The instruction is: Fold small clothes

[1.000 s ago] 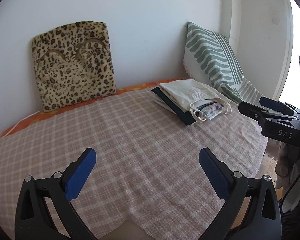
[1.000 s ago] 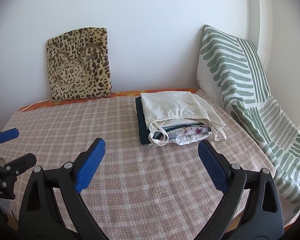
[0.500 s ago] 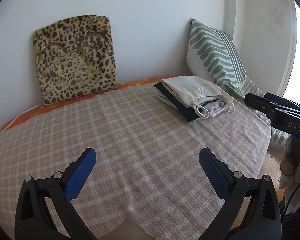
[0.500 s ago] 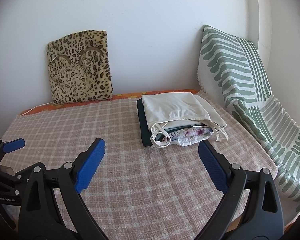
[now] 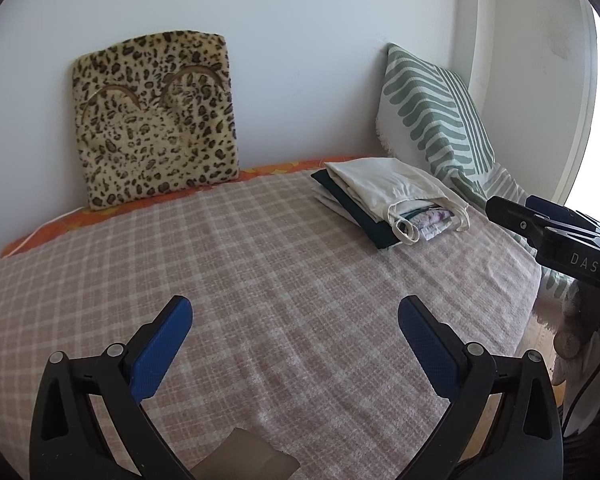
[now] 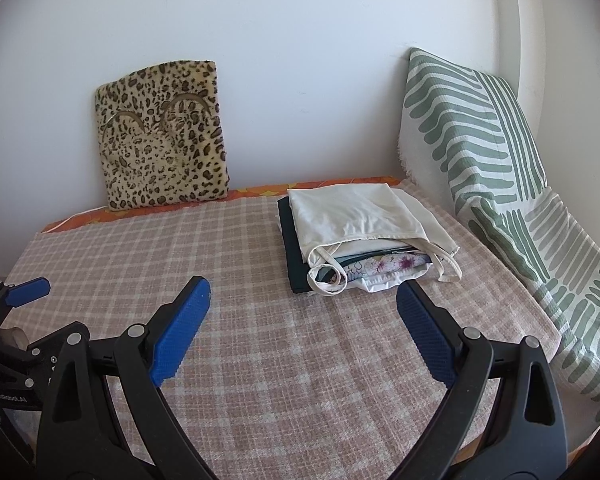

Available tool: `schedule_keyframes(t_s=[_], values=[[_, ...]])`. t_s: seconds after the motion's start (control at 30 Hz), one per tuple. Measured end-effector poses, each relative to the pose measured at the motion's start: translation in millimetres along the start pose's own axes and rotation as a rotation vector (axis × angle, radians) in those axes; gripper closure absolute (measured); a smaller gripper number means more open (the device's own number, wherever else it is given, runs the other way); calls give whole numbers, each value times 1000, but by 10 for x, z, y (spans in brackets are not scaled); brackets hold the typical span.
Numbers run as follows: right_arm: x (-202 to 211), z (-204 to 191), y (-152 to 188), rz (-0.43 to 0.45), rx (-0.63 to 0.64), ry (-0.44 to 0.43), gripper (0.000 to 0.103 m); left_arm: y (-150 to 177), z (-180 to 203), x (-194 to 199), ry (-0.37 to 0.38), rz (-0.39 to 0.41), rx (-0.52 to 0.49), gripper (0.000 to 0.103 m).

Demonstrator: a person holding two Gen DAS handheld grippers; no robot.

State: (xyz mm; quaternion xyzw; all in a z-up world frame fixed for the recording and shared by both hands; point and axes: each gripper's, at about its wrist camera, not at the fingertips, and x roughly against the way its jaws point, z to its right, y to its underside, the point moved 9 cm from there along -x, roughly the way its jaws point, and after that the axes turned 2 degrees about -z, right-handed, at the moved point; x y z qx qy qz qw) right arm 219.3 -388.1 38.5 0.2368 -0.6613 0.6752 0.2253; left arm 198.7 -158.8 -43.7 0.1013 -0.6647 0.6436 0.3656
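Note:
A stack of folded clothes (image 6: 360, 236) lies at the back right of the checked bed cover (image 6: 260, 340): a cream piece on top, a floral one and a dark one beneath. It also shows in the left wrist view (image 5: 384, 200). My right gripper (image 6: 303, 322) is open and empty, hovering over the cover just short of the stack. My left gripper (image 5: 295, 338) is open and empty over the cover's front middle, far from the stack. The right gripper shows at the right edge of the left wrist view (image 5: 540, 220); the left gripper shows at the left edge of the right wrist view (image 6: 16, 300).
A leopard-print cushion (image 6: 162, 134) leans on the back wall. A green-and-white striped pillow (image 6: 468, 132) leans in the right corner, with a matching striped throw (image 6: 560, 264) along the bed's right side. The floor (image 5: 540, 328) lies beyond the bed's right edge.
Both grippers have drawn back and risen slightly, so the stack and cushions look a little farther off. Both jaws stay open. The clothes have not moved.

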Motion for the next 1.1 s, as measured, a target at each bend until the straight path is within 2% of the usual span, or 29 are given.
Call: schedule_keyframes(t_s=[1.1], values=[[-38,0,10,-8,-8,-11,7,25,24,37,9,-1,-7,1]])
